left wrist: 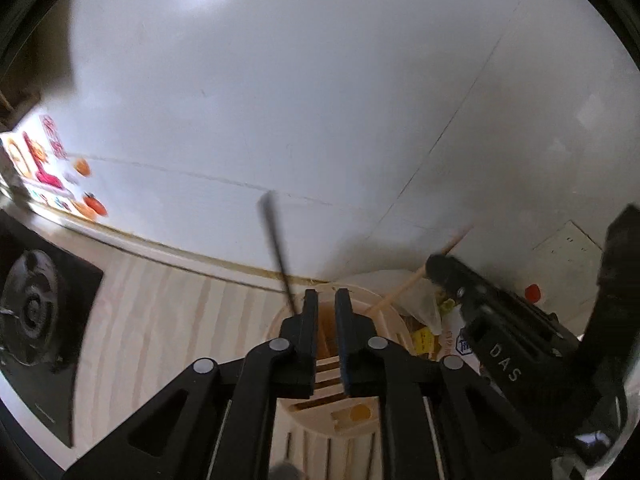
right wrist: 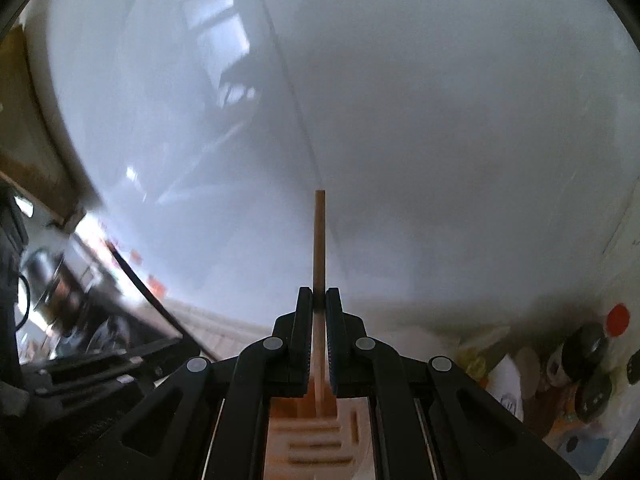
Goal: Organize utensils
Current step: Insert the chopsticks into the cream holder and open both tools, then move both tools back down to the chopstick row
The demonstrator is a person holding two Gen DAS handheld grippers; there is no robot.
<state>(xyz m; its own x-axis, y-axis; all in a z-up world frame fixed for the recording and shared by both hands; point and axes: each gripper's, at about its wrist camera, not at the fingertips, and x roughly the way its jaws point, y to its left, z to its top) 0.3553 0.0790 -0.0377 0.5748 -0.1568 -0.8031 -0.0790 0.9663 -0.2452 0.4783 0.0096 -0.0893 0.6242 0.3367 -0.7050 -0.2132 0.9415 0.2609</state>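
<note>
My left gripper [left wrist: 326,296] hangs over a pale slotted wooden utensil holder [left wrist: 340,412]; its jaws stand a little apart with nothing between the pads. A thin dark stick [left wrist: 276,244], blurred, rises just outside the left finger, and its lower end is hidden behind that finger. My right gripper [left wrist: 434,266] reaches in from the right, shut on a light wooden chopstick [left wrist: 404,286] that slants down into the holder. In the right wrist view the right gripper [right wrist: 319,296] pinches the same chopstick [right wrist: 319,236] upright above the holder [right wrist: 316,432].
A black stove burner [left wrist: 32,312] lies at the left on the wood-pattern counter [left wrist: 160,320]. The white tiled wall [left wrist: 280,100] stands close behind, with stickers [left wrist: 52,168]. Plastic bags and packets [left wrist: 424,312] and jars [right wrist: 592,360] crowd the right side.
</note>
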